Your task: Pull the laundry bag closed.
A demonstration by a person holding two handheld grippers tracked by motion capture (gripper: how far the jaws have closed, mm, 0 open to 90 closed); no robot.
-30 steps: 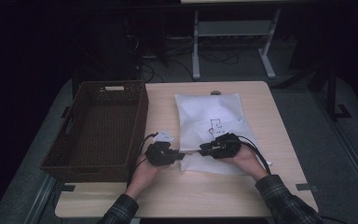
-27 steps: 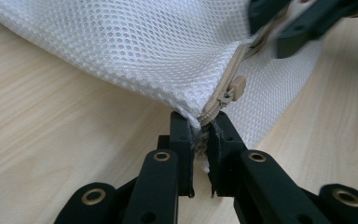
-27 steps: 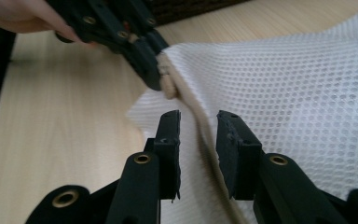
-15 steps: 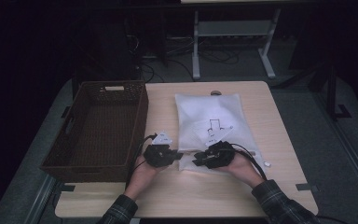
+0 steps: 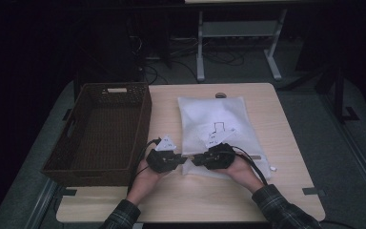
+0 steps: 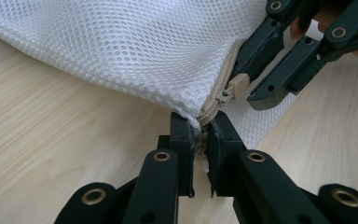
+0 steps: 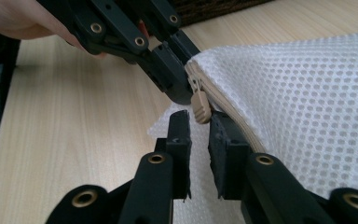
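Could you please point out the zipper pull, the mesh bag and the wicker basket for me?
zipper pull [image 7: 200, 108], right gripper view, its beige tab.
mesh bag [image 6: 135, 42], left gripper view, its white netting.
wicker basket [image 5: 143, 112], high view, its right wall.

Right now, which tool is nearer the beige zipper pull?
Right. The right tool has its jaws just short of the zipper pull, not yet closed on it. The left tool clamps the bag corner beside it.

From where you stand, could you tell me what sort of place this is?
Probably a lab or recording workspace: a lit wooden table in a dark room, loose cables on the floor behind it, and a metal stand.
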